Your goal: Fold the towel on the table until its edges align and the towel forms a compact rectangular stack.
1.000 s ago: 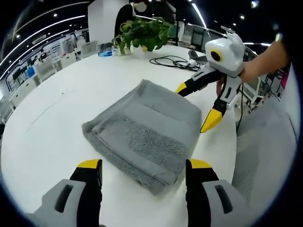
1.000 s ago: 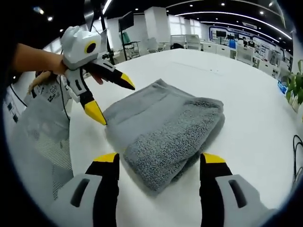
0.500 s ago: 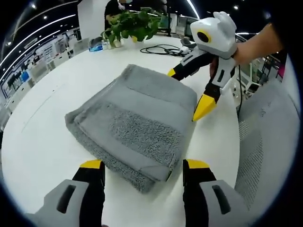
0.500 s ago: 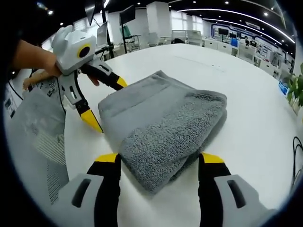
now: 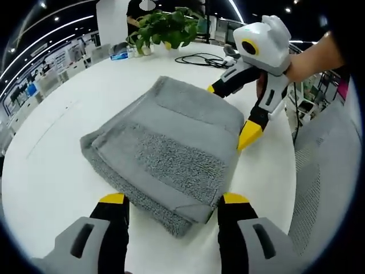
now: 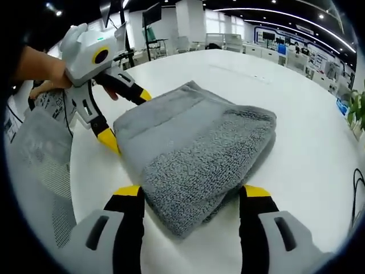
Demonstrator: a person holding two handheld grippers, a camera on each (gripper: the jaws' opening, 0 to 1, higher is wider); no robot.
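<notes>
The grey towel [image 5: 165, 151] lies folded into a thick rectangle on the white table [image 5: 51, 171]. In the left gripper view my left gripper [image 5: 170, 201] stands open, its yellow-tipped jaws either side of the towel's near corner. The right gripper [image 5: 232, 114] comes in from the right, open, straddling the far right edge of the towel. In the right gripper view the towel [image 6: 194, 151] fills the middle and my right gripper [image 6: 193, 192] is open around its near end. The left gripper [image 6: 126, 117] enters from the left, open at the towel's left edge.
A potted plant [image 5: 165, 31] and black cables [image 5: 202, 59] sit at the far side of the table. A mesh chair back [image 5: 319, 188] stands off the table's right edge. A person's hand [image 5: 311, 57] holds the right gripper. Office desks lie beyond.
Both grippers have closed in on the towel, so it looks larger in both views. The towel itself has kept its shape and place.
</notes>
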